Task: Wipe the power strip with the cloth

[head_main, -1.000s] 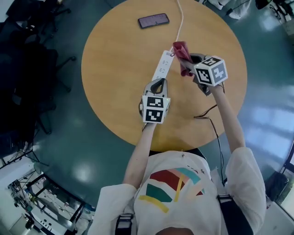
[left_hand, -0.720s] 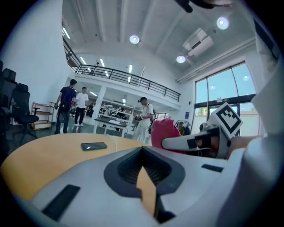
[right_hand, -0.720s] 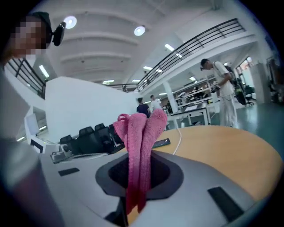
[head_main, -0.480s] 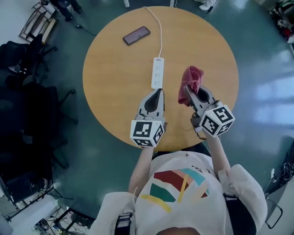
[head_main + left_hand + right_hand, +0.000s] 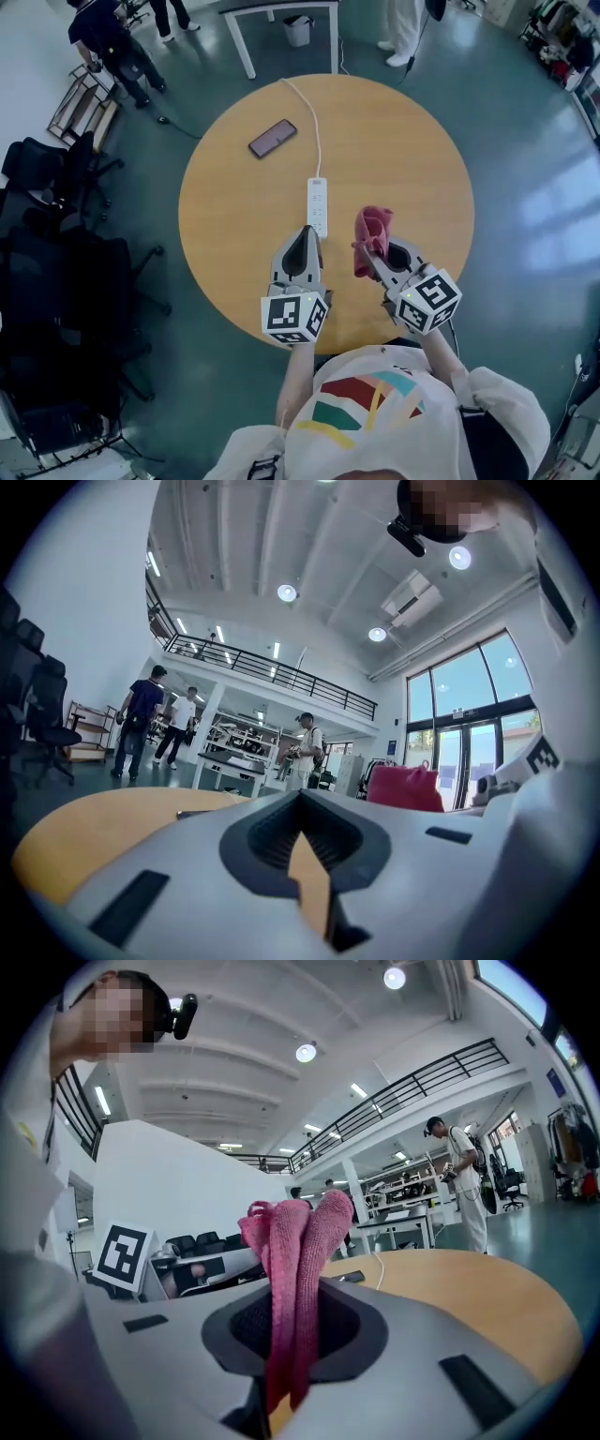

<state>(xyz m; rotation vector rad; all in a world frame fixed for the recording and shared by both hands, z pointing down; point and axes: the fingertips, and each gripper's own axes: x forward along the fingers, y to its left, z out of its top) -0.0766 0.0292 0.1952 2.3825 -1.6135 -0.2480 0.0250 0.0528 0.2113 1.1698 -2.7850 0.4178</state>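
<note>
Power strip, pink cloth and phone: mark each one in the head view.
power strip [image 5: 318, 206], head view, middle of its white body.
pink cloth [image 5: 373, 232], head view, middle of the bunched folds.
phone [image 5: 273, 138], head view, centre of its dark screen.

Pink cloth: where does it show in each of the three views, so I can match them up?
Head view: the pink cloth stands up from the right gripper, right of the power strip.
Left gripper view: the cloth sits mid-right, beyond the jaws.
Right gripper view: the cloth is at centre, clamped between the jaws.
Shared landmark: the round wooden table.
</note>
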